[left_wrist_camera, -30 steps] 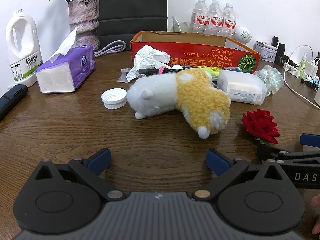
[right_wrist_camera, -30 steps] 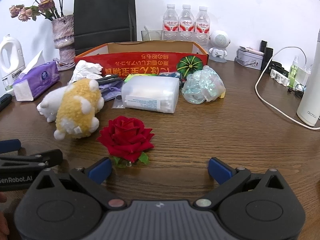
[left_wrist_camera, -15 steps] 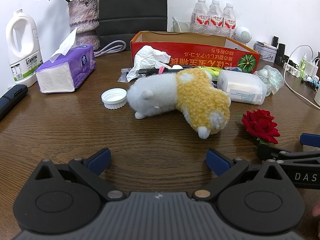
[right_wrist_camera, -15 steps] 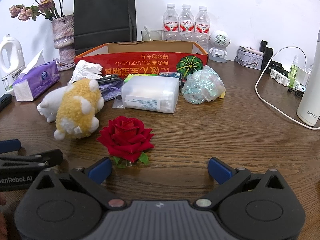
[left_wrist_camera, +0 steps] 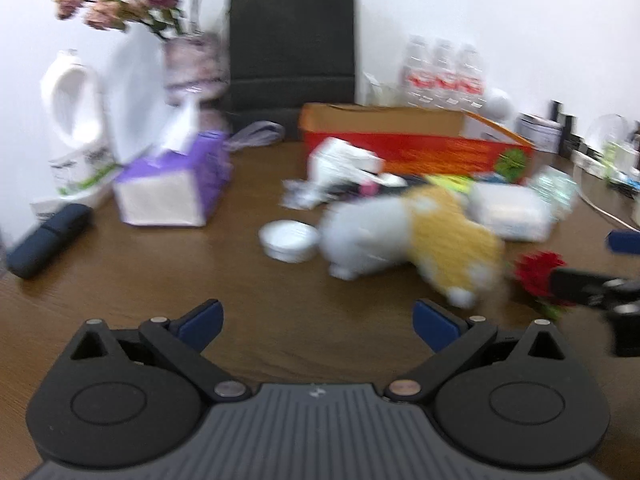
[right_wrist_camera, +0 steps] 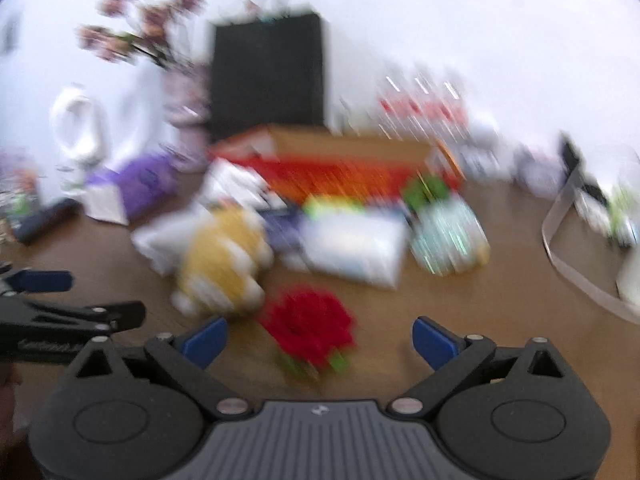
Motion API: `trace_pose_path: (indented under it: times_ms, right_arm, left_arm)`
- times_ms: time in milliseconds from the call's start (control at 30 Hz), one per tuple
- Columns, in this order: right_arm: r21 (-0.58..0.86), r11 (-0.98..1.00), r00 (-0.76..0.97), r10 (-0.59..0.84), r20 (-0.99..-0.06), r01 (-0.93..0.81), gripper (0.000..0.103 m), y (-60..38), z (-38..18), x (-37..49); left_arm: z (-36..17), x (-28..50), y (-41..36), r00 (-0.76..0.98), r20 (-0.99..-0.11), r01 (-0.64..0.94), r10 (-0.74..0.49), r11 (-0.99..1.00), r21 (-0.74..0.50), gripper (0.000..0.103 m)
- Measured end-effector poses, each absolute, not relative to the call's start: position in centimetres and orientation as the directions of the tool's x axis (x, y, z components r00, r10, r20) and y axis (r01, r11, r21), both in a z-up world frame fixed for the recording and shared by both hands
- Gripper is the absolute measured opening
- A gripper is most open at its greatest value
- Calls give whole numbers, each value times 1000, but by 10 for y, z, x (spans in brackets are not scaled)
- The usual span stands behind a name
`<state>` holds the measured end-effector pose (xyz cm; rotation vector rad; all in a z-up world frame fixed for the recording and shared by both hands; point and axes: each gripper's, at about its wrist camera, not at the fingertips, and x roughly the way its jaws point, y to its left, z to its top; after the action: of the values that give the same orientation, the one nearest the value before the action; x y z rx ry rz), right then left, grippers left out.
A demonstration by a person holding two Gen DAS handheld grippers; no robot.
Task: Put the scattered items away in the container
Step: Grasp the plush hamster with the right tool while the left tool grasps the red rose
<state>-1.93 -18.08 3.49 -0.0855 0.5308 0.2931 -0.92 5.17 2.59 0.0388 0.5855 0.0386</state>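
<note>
A: Since the frame half a second back, both views have been raised and smeared with blur; more of the wall and of the black paper bag (left_wrist_camera: 291, 44) is taken in, and the table contents have dropped lower in each picture.

B: And the claws?

A: The left gripper (left_wrist_camera: 316, 320) is seen with its blue fingertips (left_wrist_camera: 200, 319) spread wide apart and nothing between them; only bare wooden table (left_wrist_camera: 160, 264) is framed there. The right gripper (right_wrist_camera: 318, 338) is likewise spread wide, nothing gripped, and the red rose (right_wrist_camera: 310, 330) is framed between its tips, lying on the table just ahead.

B: What is laid out beyond that?

A: In the left view a white and yellow plush toy (left_wrist_camera: 408, 240) is lying on its side, with a white cap (left_wrist_camera: 289, 239) touching or just beside its white end. The rose is found just to the right of the plush, partly hidden by the right gripper's finger. A white rectangular pack (left_wrist_camera: 508, 212) lies behind the plush, and a crumpled white tissue (left_wrist_camera: 340, 164) lies near the box.

B: The container?

A: The red and orange cardboard box (left_wrist_camera: 416, 140) is set further back, open on top. A purple tissue pack (left_wrist_camera: 172, 188) and a white jug (left_wrist_camera: 74, 120) are placed at the left.
</note>
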Motion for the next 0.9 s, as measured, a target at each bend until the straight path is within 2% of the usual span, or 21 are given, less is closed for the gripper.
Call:
trace_pose_path:
  times_ms: [100,200,233,267,300,367,467,600,733,900]
  right_arm:
    - [-20,917,813,342,-471,-397,98,-161,47,-9]
    - [0,897,775,382,-504,-443,84,-135,46,22]
    - [10,897,762,382,-522,-442,76,-128,42,33]
    - [20,899,741,374,-557,-439,54,-123,38,44]
    - [43,899,708,372,-601,-435,41,-118,32,57]
    - [90,895,688,396,-607,-436,41,-117,32,63]
    - [80,903,742,395,-542,-422,39,-132,54,52]
    - [62,947,835,309,-456,-316,39,-194,89,26]
    - [36,987,853,151,-499,-154,40,-251,83,16]
    - [72,994,823,109,-557,-83,40,-280,48,5]
  left_arm:
    - [30,3,74,824,-553,-99,123,992,74,103]
    - [31,5,87,816,-562,-136,133,990,37,103]
    - [30,4,87,814,-568,-135,123,991,21,103]
    - [30,3,86,812,-573,-127,108,992,8,103]
    - [29,1,82,813,-575,-114,95,993,3,103]
    - [27,-1,71,812,-579,-82,69,997,4,103]
    - [27,-5,45,819,-573,3,-5,1000,-4,103]
    - [34,-9,-11,814,-543,210,-205,976,-55,103]
    - [29,-1,-66,777,-540,349,-325,935,-61,103]
    - [18,20,-98,752,-575,350,-321,935,-64,95]
